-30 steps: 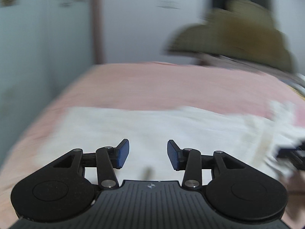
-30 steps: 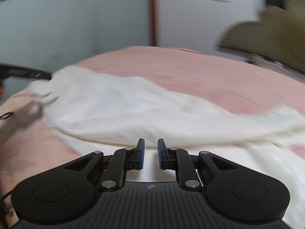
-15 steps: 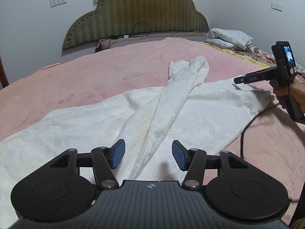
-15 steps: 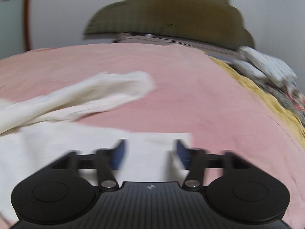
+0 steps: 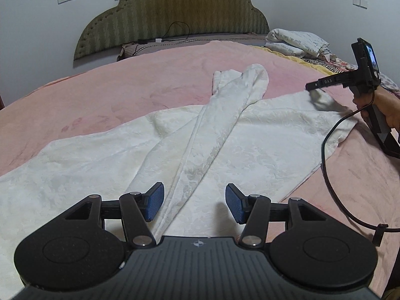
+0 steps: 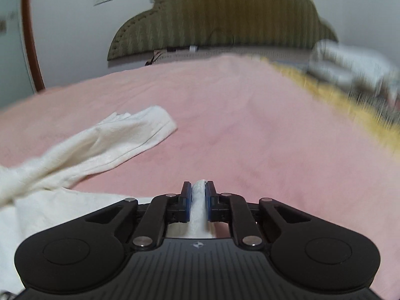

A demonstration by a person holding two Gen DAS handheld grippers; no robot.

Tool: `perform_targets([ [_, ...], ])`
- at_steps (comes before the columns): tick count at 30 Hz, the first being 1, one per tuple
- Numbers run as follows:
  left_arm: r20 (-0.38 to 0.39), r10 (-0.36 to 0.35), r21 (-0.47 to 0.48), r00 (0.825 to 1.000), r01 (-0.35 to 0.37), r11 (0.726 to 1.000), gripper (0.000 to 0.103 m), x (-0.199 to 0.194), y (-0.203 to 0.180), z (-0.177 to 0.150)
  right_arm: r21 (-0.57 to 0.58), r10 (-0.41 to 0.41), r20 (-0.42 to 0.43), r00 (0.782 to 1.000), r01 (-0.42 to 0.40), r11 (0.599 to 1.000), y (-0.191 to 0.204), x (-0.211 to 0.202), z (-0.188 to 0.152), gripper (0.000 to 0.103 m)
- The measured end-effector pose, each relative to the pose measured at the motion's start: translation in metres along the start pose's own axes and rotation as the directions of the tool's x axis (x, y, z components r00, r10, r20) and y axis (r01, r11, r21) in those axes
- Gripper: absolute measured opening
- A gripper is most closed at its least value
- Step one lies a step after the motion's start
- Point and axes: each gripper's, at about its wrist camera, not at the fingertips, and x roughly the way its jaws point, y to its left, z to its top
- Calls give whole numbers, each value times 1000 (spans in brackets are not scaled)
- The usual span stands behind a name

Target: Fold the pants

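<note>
One pair of white pants (image 5: 200,135) lay spread on the pink bed (image 5: 125,87). At lower centre, the left tool (image 5: 195,206) hovered with fingers apart. Only its view showed the right tool (image 6: 198,200) from outside; the right view showed it clamping a pants edge.

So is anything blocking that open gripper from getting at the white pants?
Nothing visible. The left gripper hangs open just above the white pants spread on the pink blanket. The right gripper already pinches a fold.
</note>
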Motion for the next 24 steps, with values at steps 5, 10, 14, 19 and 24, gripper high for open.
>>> perform_targets([
  [5, 2, -14, 14, 1000, 14, 1000, 59, 3, -7, 2, -87, -105, -42, 994, 101, 991, 14, 21, -4, 11],
  [10, 11, -22, 24, 1000, 22, 999, 59, 1, -8, 1, -3, -125, 70, 990, 125, 992, 19, -23, -6, 11],
  [14, 11, -31, 6, 999, 31, 999, 58, 5, -6, 1, 96, 138, -33, 990, -135, 986, 25, -36, -23, 11],
  [19, 21, -26, 11, 999, 26, 1000, 55, 5, -5, 1, 126, 39, -63, 997, -31, 992, 25, -29, -38, 11],
  [24, 24, 3, 1, 1000, -3, 1000, 39, 12, 2, 3, 96, 8, 35, 999, -11, 995, 63, -36, -2, 18],
])
